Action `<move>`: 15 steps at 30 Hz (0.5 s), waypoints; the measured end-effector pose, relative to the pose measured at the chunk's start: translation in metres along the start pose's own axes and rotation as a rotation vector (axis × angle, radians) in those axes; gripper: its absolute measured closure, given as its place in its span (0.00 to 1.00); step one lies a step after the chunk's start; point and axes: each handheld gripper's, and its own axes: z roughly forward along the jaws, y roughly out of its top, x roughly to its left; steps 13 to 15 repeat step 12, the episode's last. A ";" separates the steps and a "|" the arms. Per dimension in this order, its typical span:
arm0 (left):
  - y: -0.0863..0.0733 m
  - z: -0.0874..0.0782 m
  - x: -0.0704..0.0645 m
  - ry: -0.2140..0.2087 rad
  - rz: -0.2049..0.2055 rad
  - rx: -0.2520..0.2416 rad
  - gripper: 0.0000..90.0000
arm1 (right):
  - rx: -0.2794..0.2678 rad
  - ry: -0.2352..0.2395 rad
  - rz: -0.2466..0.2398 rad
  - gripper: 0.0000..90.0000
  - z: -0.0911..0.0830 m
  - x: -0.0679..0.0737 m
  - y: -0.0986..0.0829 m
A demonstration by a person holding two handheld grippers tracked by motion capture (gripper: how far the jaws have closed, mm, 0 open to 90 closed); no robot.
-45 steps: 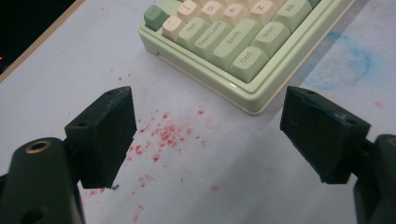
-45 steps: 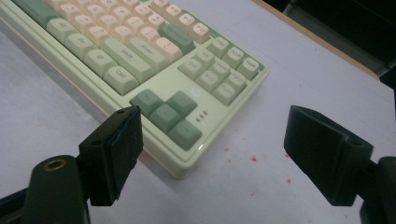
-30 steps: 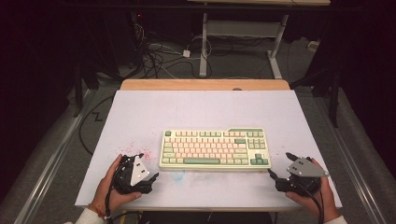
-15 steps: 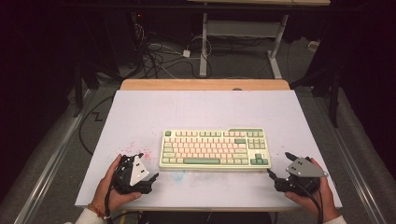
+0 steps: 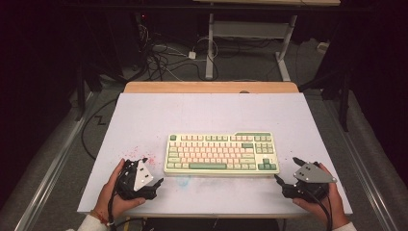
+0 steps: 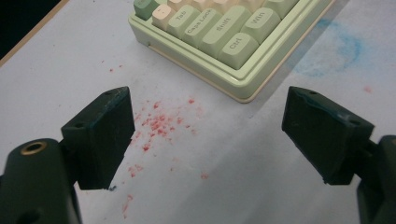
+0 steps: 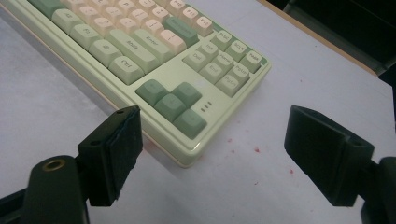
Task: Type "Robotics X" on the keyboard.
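Almost nothing has changed over the last second: both hands sit where they were at the near edge of the table point(image 5: 144, 110), and the keyboard point(image 5: 221, 153) has not moved. Left gripper point(image 5: 153, 176) lies low on the table, jaws spread wide and empty; in its own view the keyboard's near left corner point(image 6: 243, 88) sits ahead and slightly right of the gap, not touching either jaw. Red specks point(image 6: 159, 123) lie scattered on the table just ahead of the left jaw, and a faint blue smear point(image 6: 336, 51) shows beyond the right jaw. Right gripper point(image 5: 285, 171) is likewise released, nothing between its jaws; in its view the keyboard's near right corner point(image 7: 189, 156), with the arrow keys point(image 7: 170, 105), lies just ahead of the left jaw and reaches partly into the gap. From above, the right gripper's nearer jaw tip looks very near the keyboard's corner, though I cannot tell whether it touches. The stillness reads as a pause with the grippers posted at the keyboard's two near corners. My judgement: no hold on the keyboard has been taken yet, and the work on it is at its start, with both grippers aimed inward as if to close on or nudge the keyboard from either end.
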 end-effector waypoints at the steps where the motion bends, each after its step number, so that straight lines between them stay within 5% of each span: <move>1: 0.000 0.000 0.000 -0.001 -0.001 0.001 0.17 | 0.001 0.001 -0.001 0.21 0.000 0.000 0.000; 15: 0.001 0.002 0.001 -0.004 -0.003 0.005 0.17 | 0.005 0.000 -0.005 0.21 0.002 -0.001 -0.002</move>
